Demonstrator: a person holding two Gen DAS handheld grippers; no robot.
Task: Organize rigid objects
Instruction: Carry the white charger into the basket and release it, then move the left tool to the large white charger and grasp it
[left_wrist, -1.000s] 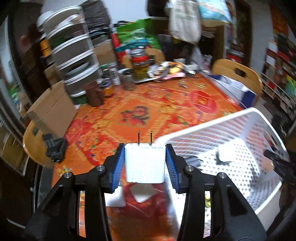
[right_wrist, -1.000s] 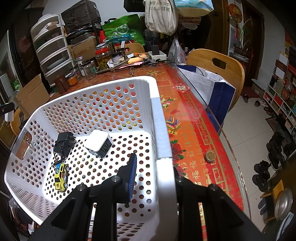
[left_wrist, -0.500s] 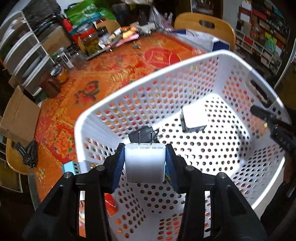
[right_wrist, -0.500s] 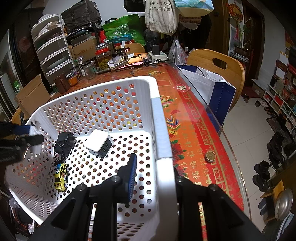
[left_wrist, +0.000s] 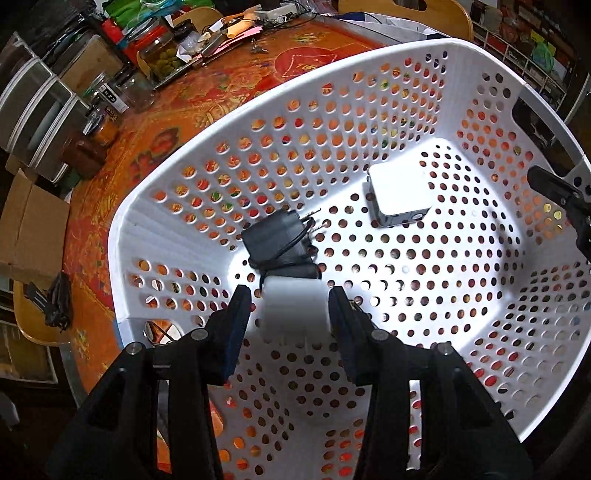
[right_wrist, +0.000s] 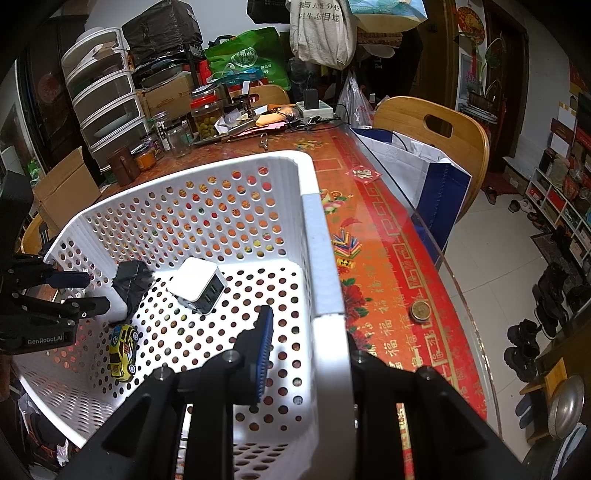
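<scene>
I see my left claw (left_wrist: 291, 310) pinching the white charger (left_wrist: 293, 306) inside the white basket (left_wrist: 369, 88), just beside the black adapter (left_wrist: 277, 240) (blurred); my right claw (right_wrist: 306, 354) is clamped on the basket's wall.

Both grippers (left_wrist: 291, 306) (right_wrist: 306, 354) clamped, angled downward.

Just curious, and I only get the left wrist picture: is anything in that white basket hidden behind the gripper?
Observer: Yes, a yellow toy car lies on the floor of the basket, near the black adapter.
Operator: And the black thing poking in at my right edge?
Observer: That's the right gripper, clamped shut on the basket's rim.
Operator: Anything on the table beyond it?
Observer: A coin lies on the red tablecloth, apart from the basket.
</scene>
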